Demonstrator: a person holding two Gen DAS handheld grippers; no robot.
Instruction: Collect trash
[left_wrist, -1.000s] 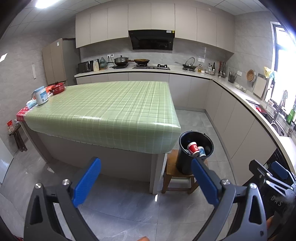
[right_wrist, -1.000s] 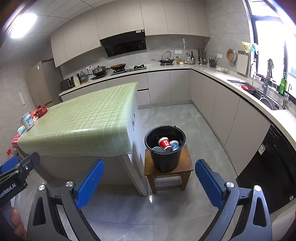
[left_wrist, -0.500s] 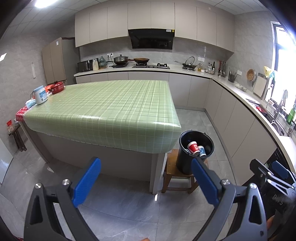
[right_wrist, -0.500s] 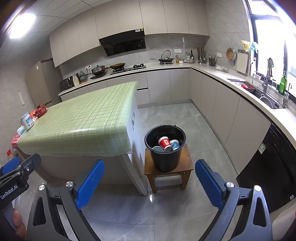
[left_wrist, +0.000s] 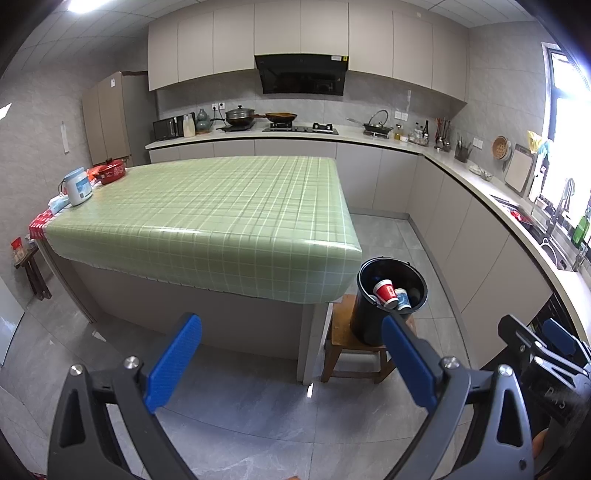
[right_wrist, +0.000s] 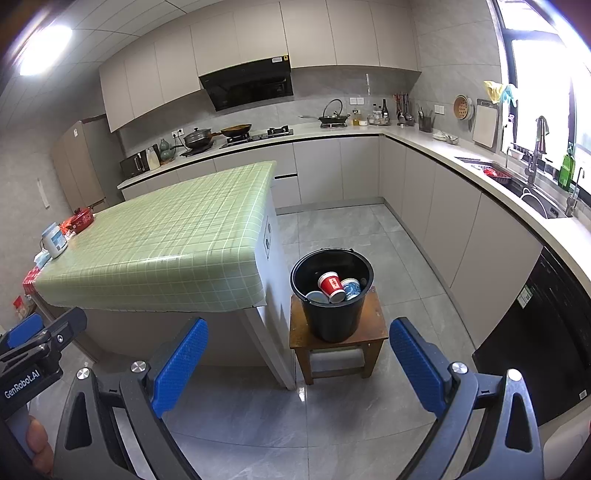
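Note:
A black bucket (right_wrist: 332, 295) stands on a small wooden stool (right_wrist: 338, 341) beside the island's corner. It holds a red paper cup (right_wrist: 331, 286), a blue-patterned cup (right_wrist: 351, 288) and another pale cup. The bucket also shows in the left wrist view (left_wrist: 388, 295). My left gripper (left_wrist: 291, 354) is open and empty, held well back above the floor. My right gripper (right_wrist: 299, 365) is open and empty, also back from the stool. Each gripper shows at the edge of the other's view.
The island has a green checked cloth (left_wrist: 221, 218); at its far left end are a white-blue container (left_wrist: 78, 186) and a red pot (left_wrist: 110, 171). Counters with a stove and a sink (right_wrist: 539, 199) run along the back and right walls. Grey tiled floor (right_wrist: 351, 424) lies below.

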